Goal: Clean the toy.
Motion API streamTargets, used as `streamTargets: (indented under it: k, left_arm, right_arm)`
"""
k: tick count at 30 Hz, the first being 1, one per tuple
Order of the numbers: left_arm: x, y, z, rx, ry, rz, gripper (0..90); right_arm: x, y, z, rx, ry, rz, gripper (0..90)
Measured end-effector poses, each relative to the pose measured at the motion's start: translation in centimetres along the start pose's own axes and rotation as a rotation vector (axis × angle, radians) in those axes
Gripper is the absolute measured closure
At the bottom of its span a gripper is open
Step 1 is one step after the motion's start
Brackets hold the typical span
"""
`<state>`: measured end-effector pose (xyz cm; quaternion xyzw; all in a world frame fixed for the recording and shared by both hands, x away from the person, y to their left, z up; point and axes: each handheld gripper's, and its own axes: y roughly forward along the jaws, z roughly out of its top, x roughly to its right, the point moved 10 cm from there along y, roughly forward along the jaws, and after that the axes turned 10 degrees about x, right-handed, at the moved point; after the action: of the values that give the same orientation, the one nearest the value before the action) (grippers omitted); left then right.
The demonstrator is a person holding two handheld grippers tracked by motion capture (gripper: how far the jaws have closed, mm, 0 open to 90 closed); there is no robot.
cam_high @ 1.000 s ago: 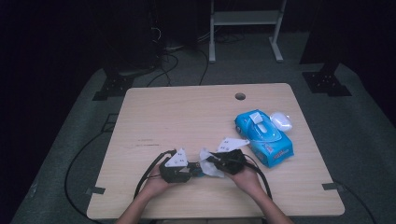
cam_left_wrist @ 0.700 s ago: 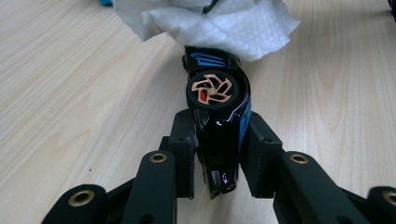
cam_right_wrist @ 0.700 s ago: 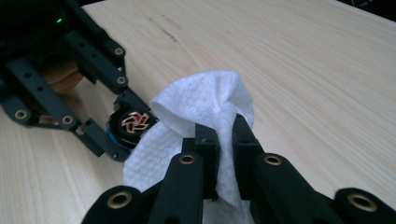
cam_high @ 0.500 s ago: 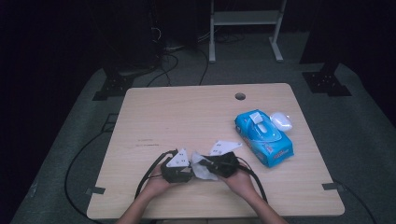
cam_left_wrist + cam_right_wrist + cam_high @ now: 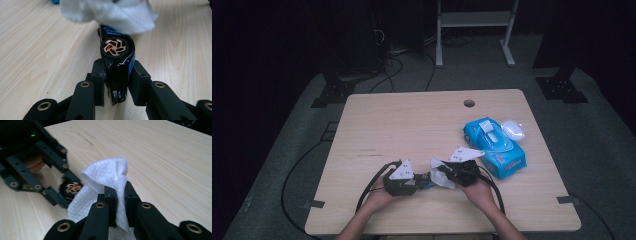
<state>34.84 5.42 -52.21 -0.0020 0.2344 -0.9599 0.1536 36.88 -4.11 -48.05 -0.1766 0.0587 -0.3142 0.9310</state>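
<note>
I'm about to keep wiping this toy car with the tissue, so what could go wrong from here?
The left gripper pinches the toy car only at its narrow end, so wiping pressure could twist it or pop it out. The wet wipe is clamped by just a fold in the right gripper; it might slip free or tear. The wipes pack lies close beside the right hand, and a wide stroke could knock it.
</note>
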Motion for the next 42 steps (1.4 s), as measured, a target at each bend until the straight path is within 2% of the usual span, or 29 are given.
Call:
streamTargets:
  k: [3, 5, 9, 11, 13, 15, 17, 18, 21, 23, 24, 26, 30, 35, 39, 42]
  left_arm:
    - [-0.1, -0.2, -0.1, -0.004, 0.006, -0.001, 68.8]
    - [-0.1, -0.3, -0.2, -0.001, 0.0, -0.001, 68.8]
    - [-0.3, -0.5, -0.3, -0.007, 0.003, 0.001, 68.8]
    - [-0.4, -0.5, -0.3, -0.004, 0.0, 0.003, 68.8]
    - [-0.5, -0.4, -0.3, -0.001, -0.013, 0.006, 68.7]
    - [-0.5, -0.4, -0.3, -0.004, -0.015, 0.008, 68.7]
    - [-0.6, -0.5, -0.3, -0.006, -0.01, 0.009, 68.8]
    - [-0.6, -0.6, -0.4, -0.006, -0.013, 0.009, 68.9]
    - [-0.9, -0.8, -0.5, -0.002, -0.022, 0.014, 69.7]
    - [-1.0, -0.8, -0.6, -0.001, -0.026, 0.012, 69.7]
    - [-1.0, -0.8, -0.6, -0.003, -0.023, 0.012, 69.7]
    - [-1.0, -0.8, -0.6, -0.008, -0.021, 0.014, 69.6]
    - [-1.0, -0.9, -0.6, -0.009, -0.024, 0.016, 69.7]
    - [-1.2, -1.1, -0.7, -0.015, -0.017, 0.017, 69.7]
    - [-1.5, -1.3, -0.8, -0.01, -0.03, 0.028, 69.8]
    - [-1.7, -1.5, -0.9, -0.013, -0.03, 0.035, 69.7]
  right_arm:
    - [-0.4, 0.2, 0.1, -0.013, -0.044, 0.005, 84.1]
    - [0.2, -0.1, 0.0, -0.019, -0.037, -0.018, 84.1]
    - [2.7, -1.2, -0.4, -0.024, -0.007, -0.095, 84.1]
    - [3.1, -1.5, -0.5, -0.016, 0.028, -0.098, 84.1]
    - [2.4, -1.1, -0.3, -0.004, 0.049, -0.071, 84.1]
    - [1.2, -0.3, -0.2, -0.014, 0.016, -0.043, 84.1]
    - [0.9, 0.0, -0.1, -0.017, 0.003, -0.032, 84.1]
    - [1.2, -0.1, -0.1, -0.017, 0.006, -0.035, 84.1]
    - [3.2, -1.2, -0.5, -0.019, 0.019, -0.098, 84.1]
    - [4.5, -2.0, -0.9, -0.006, 0.074, -0.113, 84.1]
    - [4.8, -2.2, -1.1, -0.008, 0.085, -0.116, 84.1]
    - [4.8, -2.1, -1.2, -0.006, 0.09, -0.115, 84.1]
    - [4.4, -2.0, -1.0, -0.014, 0.056, -0.106, 84.1]
    - [5.6, -2.8, -1.9, -0.03, 0.094, -0.133, 84.1]
    - [4.3, -2.8, -0.9, 0.008, 0.085, -0.091, 84.1]
    - [3.8, -2.4, -0.9, -0.005, 0.059, -0.079, 84.1]
